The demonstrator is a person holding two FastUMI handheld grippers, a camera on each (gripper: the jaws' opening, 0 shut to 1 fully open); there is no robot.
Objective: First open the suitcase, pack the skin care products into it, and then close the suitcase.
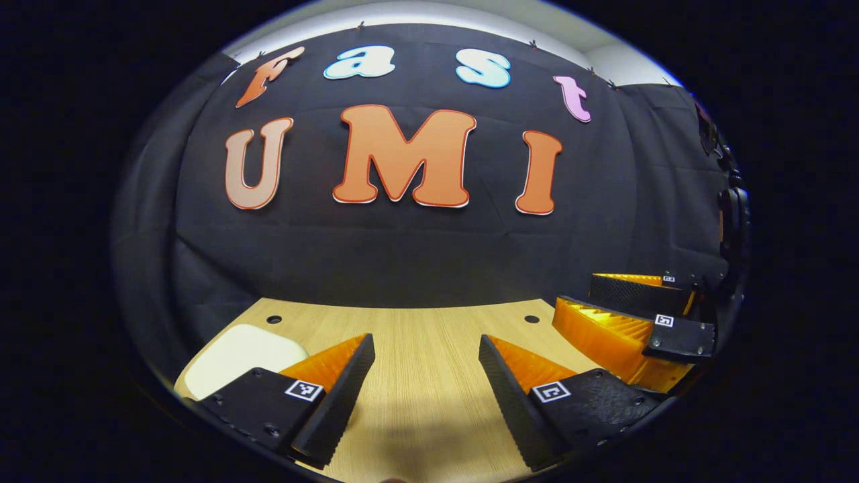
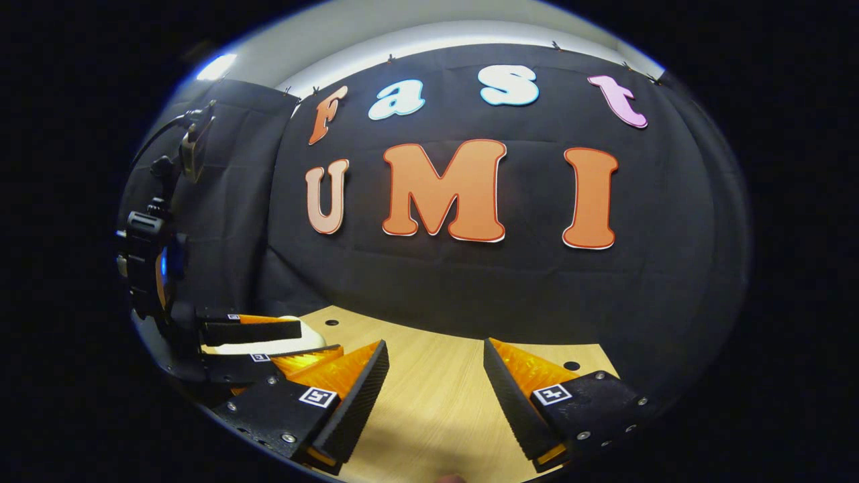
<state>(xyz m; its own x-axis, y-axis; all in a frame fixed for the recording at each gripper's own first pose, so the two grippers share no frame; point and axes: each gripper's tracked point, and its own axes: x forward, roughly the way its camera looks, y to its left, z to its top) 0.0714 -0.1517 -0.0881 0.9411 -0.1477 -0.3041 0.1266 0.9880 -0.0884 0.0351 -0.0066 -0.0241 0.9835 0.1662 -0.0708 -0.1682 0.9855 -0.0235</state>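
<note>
My left gripper (image 1: pixel 426 342) stands open over the light wooden table (image 1: pixel 423 402), with nothing between its orange-and-black fingers. A flat cream-white object with rounded corners (image 1: pixel 235 352) lies on the table to its left; I cannot tell what it is. In the right gripper view, my right gripper (image 2: pixel 435 343) is open too, over bare wood. The left gripper (image 2: pixel 315 339) shows beside it at the left, in front of the cream-white object (image 2: pixel 295 329). In the left gripper view, the right gripper (image 1: pixel 577 292) sits at the right, its jaws apart.
The black cloth wall (image 1: pixel 416 255) closes off the table's far edge. Two small round holes (image 1: pixel 274 319) (image 1: pixel 531 319) sit near the back of the tabletop. The housing of the hand-held left gripper (image 2: pixel 151 268) rises at the left of the right gripper view.
</note>
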